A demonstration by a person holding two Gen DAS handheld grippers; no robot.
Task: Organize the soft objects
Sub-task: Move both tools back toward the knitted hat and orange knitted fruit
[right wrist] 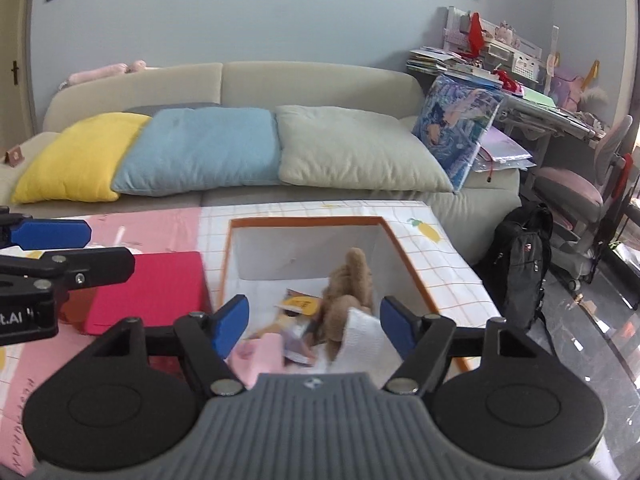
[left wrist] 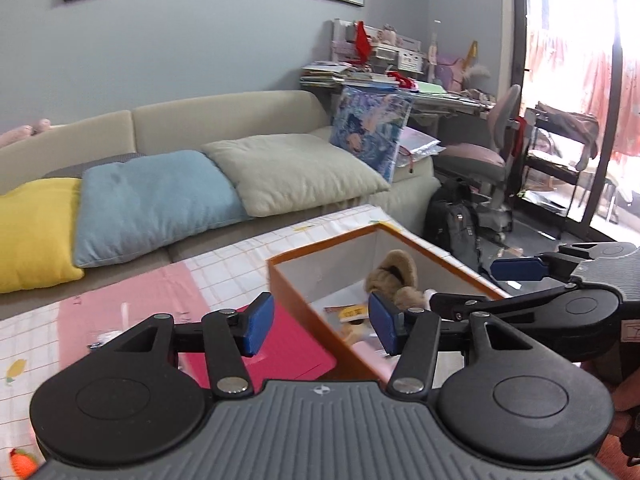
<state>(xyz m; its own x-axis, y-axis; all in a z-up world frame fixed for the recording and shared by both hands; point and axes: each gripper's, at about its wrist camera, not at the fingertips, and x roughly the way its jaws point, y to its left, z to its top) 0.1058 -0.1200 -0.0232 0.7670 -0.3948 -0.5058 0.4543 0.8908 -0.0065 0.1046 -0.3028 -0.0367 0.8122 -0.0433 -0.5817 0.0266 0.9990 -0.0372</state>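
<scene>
An orange-rimmed box (right wrist: 412, 258) with white inner walls stands on the checked tablecloth. Inside it lie a brown plush toy (right wrist: 352, 280) in a white garment, a pink soft piece (right wrist: 260, 354) and a small yellow-labelled packet (right wrist: 300, 302). My right gripper (right wrist: 316, 326) hangs open above the box, nothing between its blue pads. My left gripper (left wrist: 320, 326) is open too, over the box's left wall (left wrist: 316, 312), with nothing held. The plush toy (left wrist: 398, 276) shows in the left wrist view as well. Each gripper appears at the edge of the other's view.
A red box (right wrist: 148, 290) sits left of the orange box. Behind the table is a beige sofa (right wrist: 312, 80) with yellow (right wrist: 80, 156), blue (right wrist: 204, 148) and cream (right wrist: 356, 152) cushions and a printed pillow (right wrist: 456, 124). A black backpack (right wrist: 524, 264), chair and cluttered desk stand right.
</scene>
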